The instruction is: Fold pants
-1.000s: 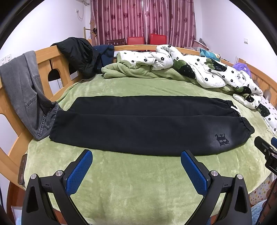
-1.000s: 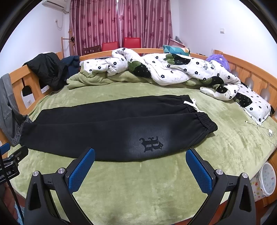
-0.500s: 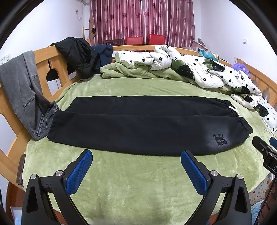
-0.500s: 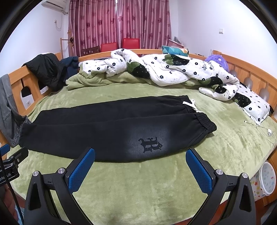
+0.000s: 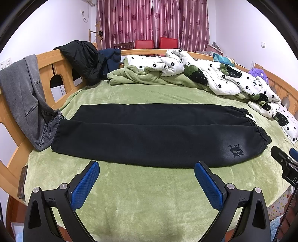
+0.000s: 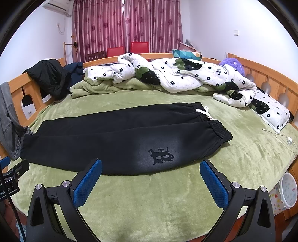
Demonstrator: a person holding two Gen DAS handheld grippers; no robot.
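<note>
Black pants (image 5: 149,134) lie flat across the green bed (image 5: 149,195), legs side by side, waistband to the right. Left hand-held gripper (image 5: 147,176) and right hand-held gripper (image 6: 150,175) are both spread wide, empty, just short of the near edge. Risk: the plush blanket snagging with the fabric; the cuffs appear to touch the grey jeans (image 5: 28,104), which could drag.

A wide bed (image 5: 145,193) with a green plush cover fills the room, framed by a wooden rail (image 5: 61,68). Behind it hang dark red curtains (image 6: 126,26) with a flower pattern — two red chairs (image 6: 128,48) stand before them. The walls (image 6: 214,28) are white, and an air conditioner (image 6: 57,4) sits high on the left.
</note>
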